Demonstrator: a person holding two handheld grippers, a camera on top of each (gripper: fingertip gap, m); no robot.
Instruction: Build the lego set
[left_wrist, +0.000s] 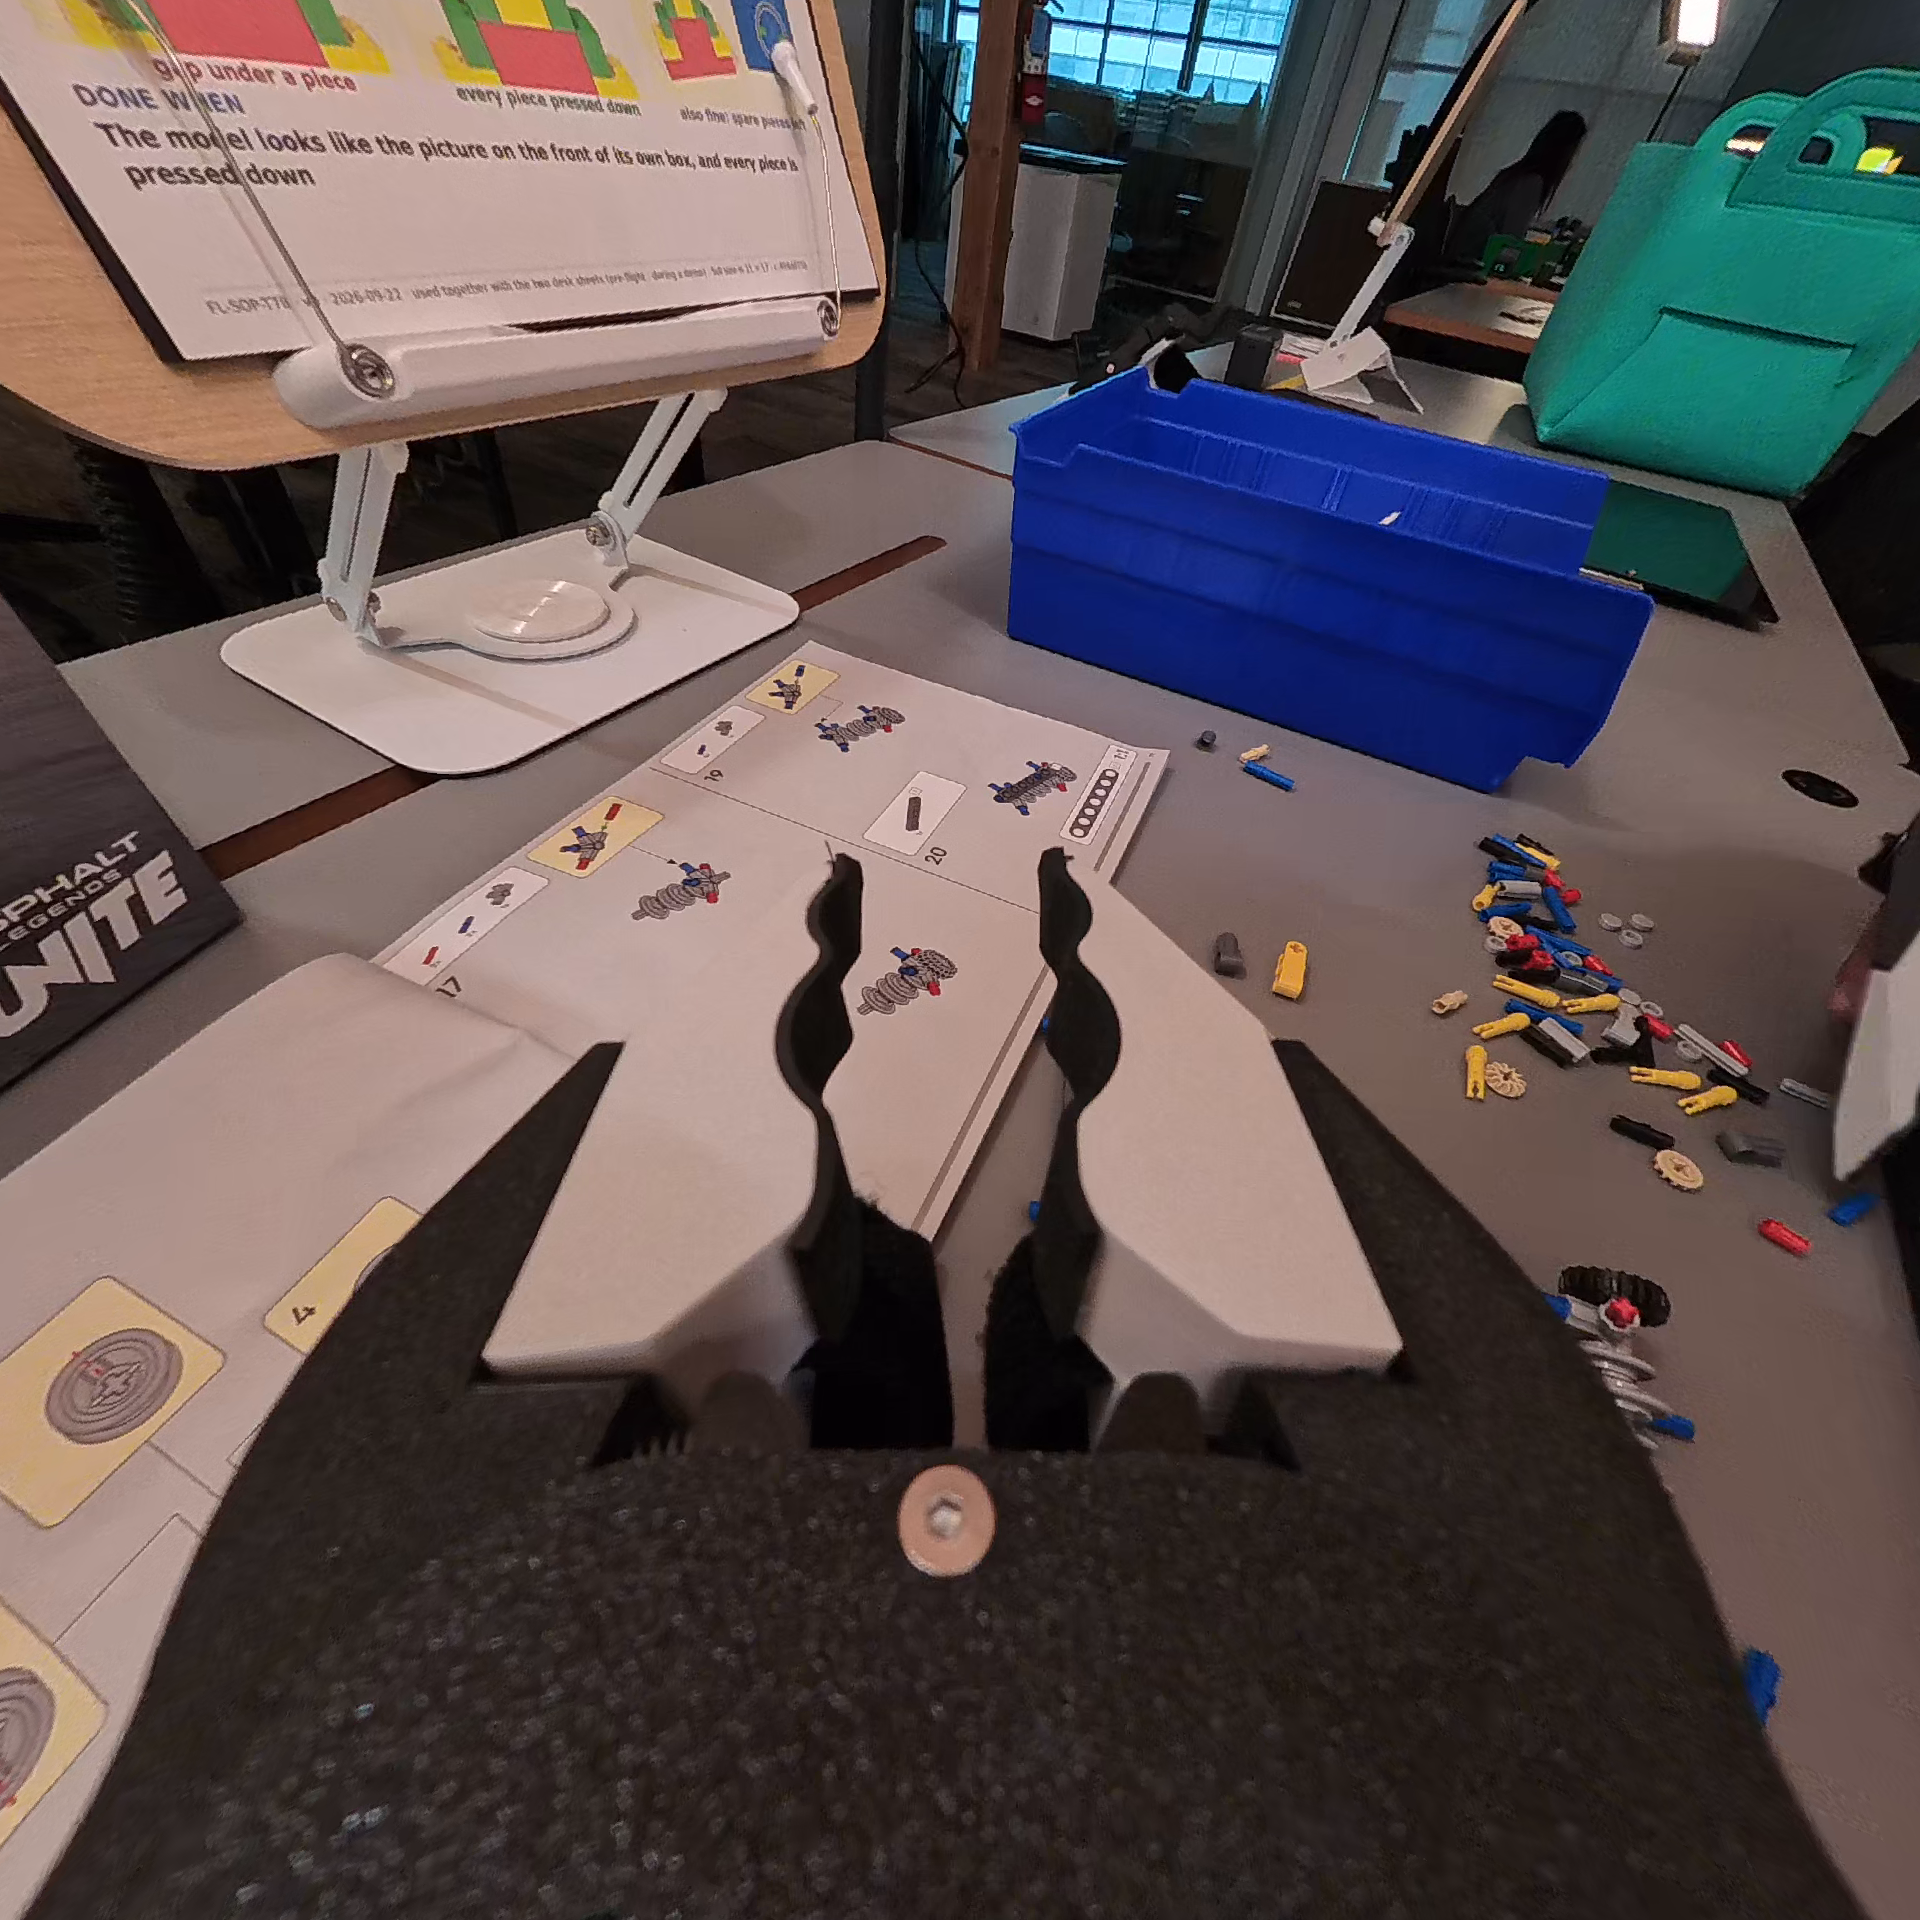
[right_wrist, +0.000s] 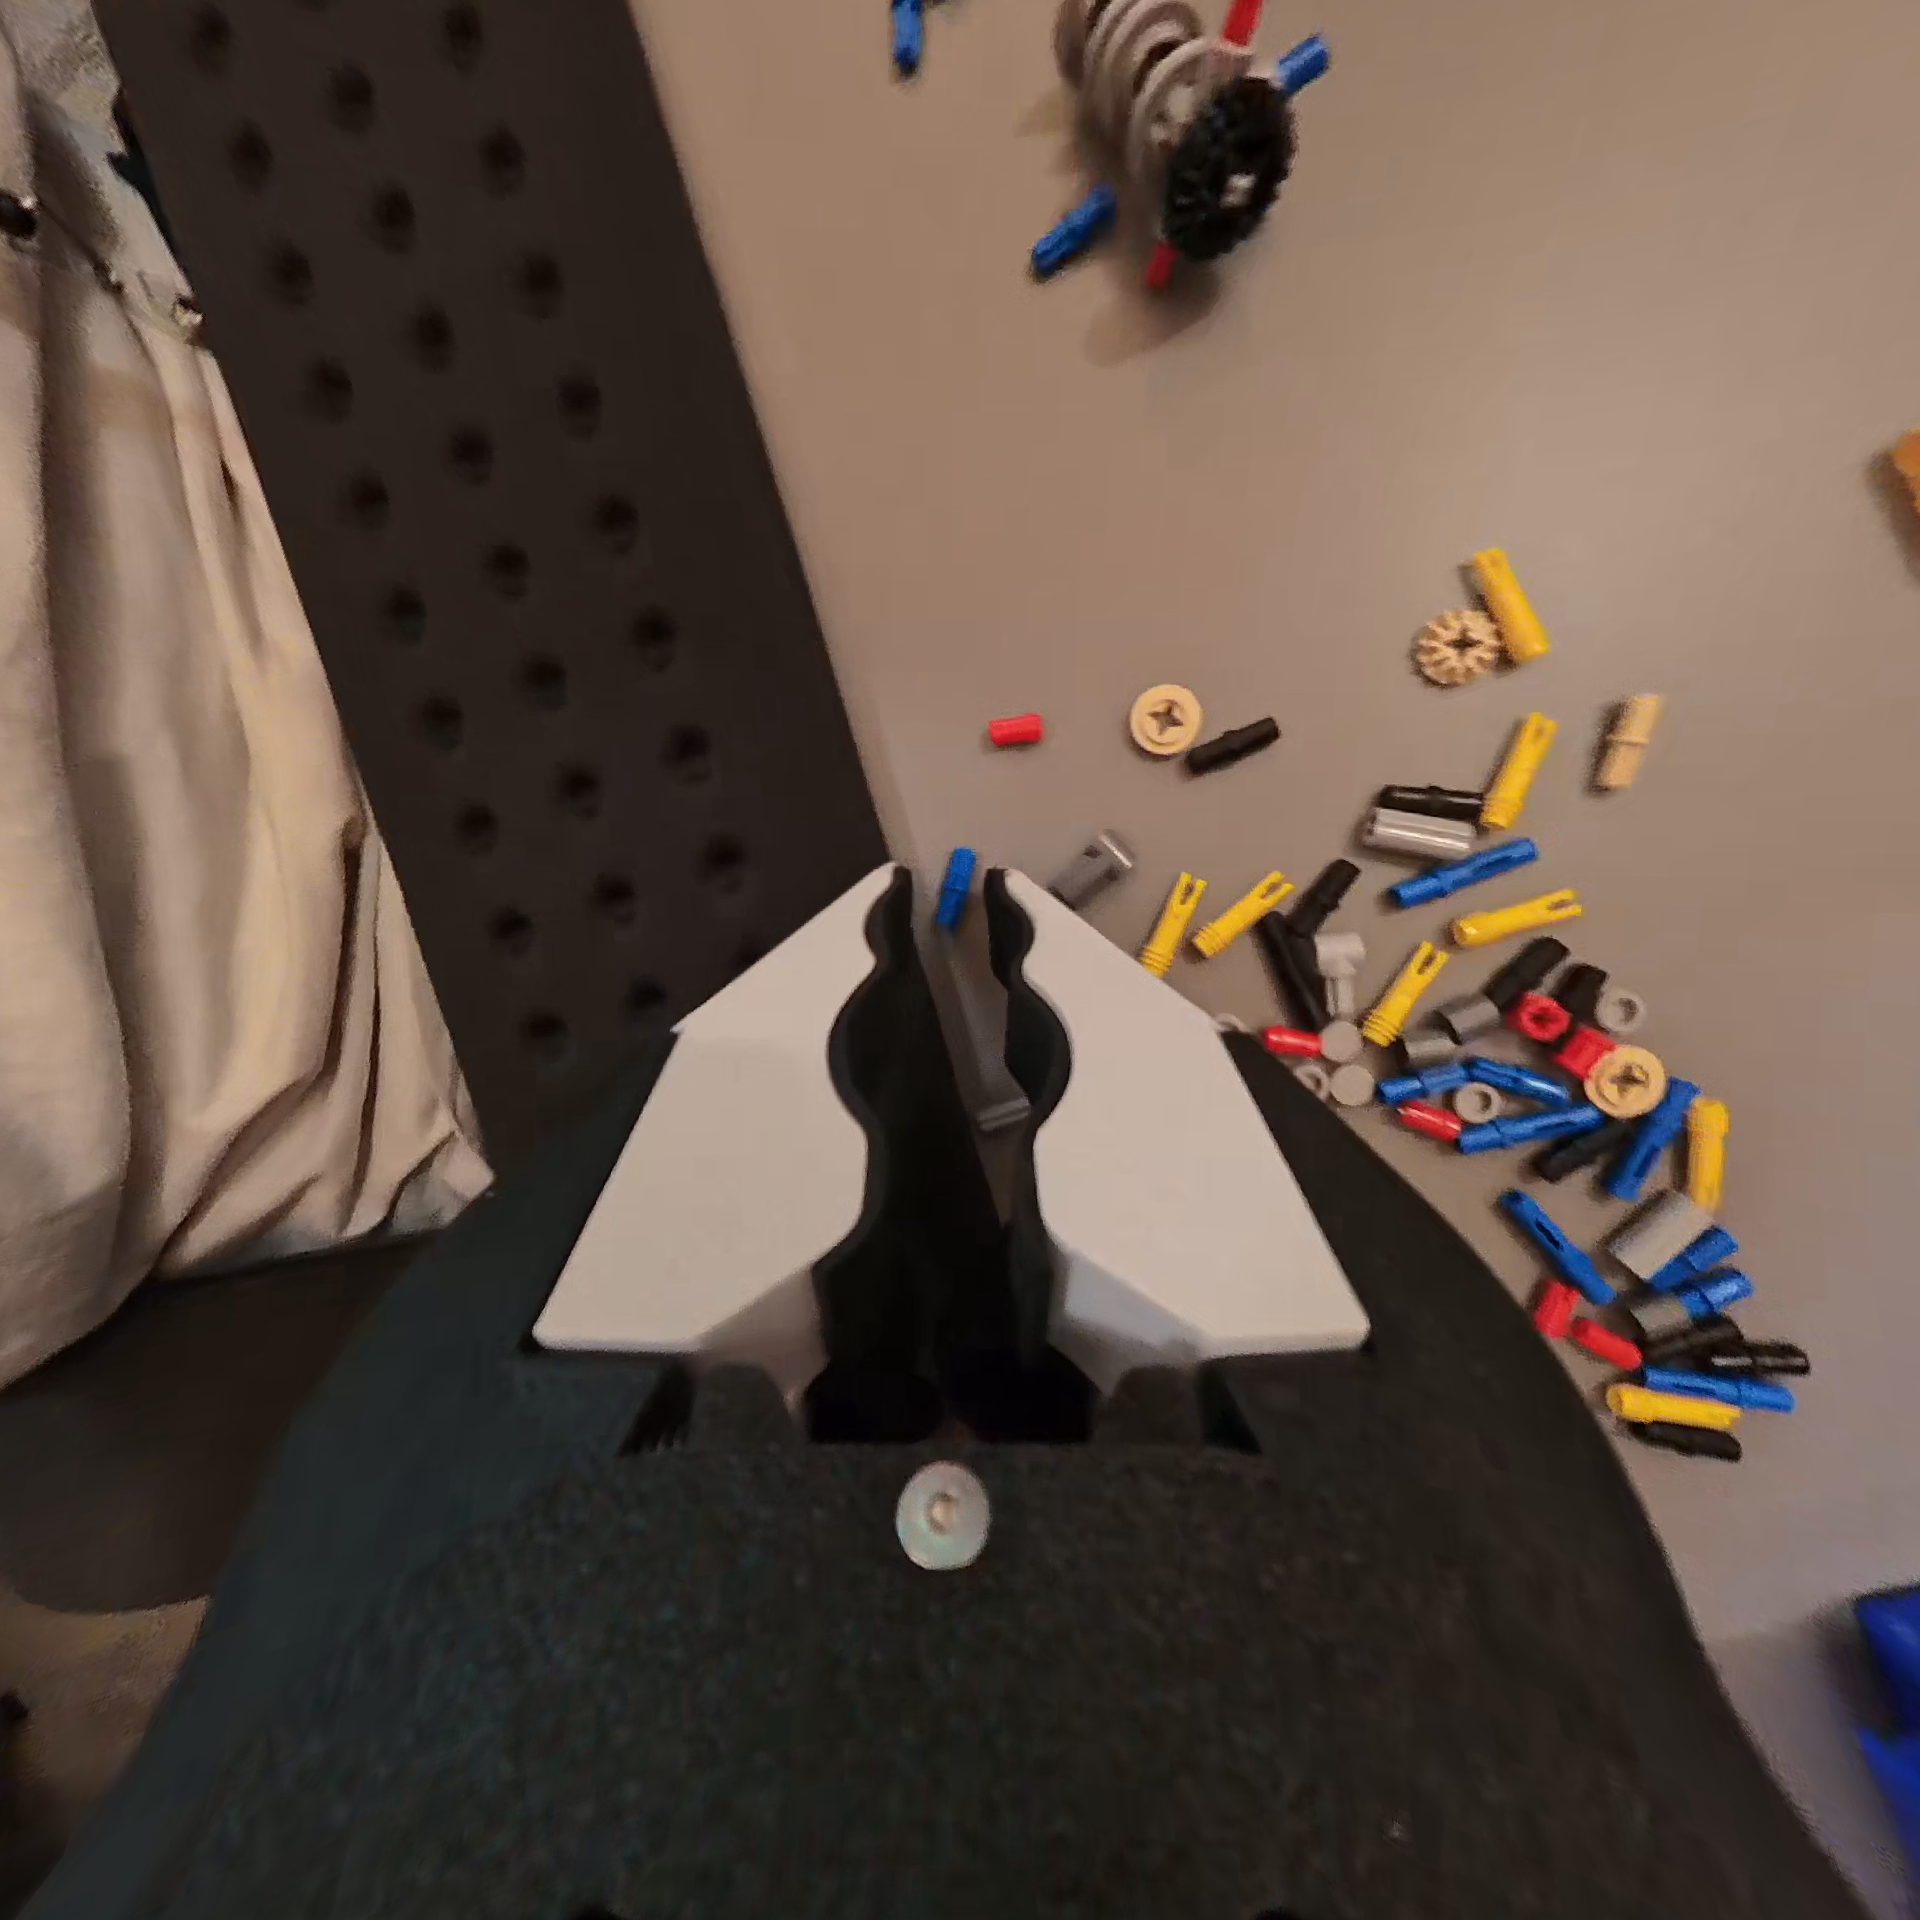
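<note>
1. The right gripper (right_wrist: 948, 894) has its fingers narrow, closed on a thin dark grey axle (right_wrist: 975, 1023) with a blue pin (right_wrist: 955, 885) at the tip, held above the bench (right_wrist: 1039, 540).
2. The left gripper (left_wrist: 948, 883) is empty, its fingers wide apart over the instruction booklet (left_wrist: 790, 831).
3. I judge the step in hand is fetching a part for the grey gear assembly (right_wrist: 1174, 125), which lies on the bench far from the right gripper.
4. The next move probably calls for steadying that assembly with the left gripper and lining the axle up with its hole.
5. Loose pieces (right_wrist: 1538, 1091) are scattered on the grey bench; a blue bin (left_wrist: 1309, 582), a white document stand (left_wrist: 499, 644) and a green bag (left_wrist: 1745, 291) stand behind, in a workshop room.
</note>
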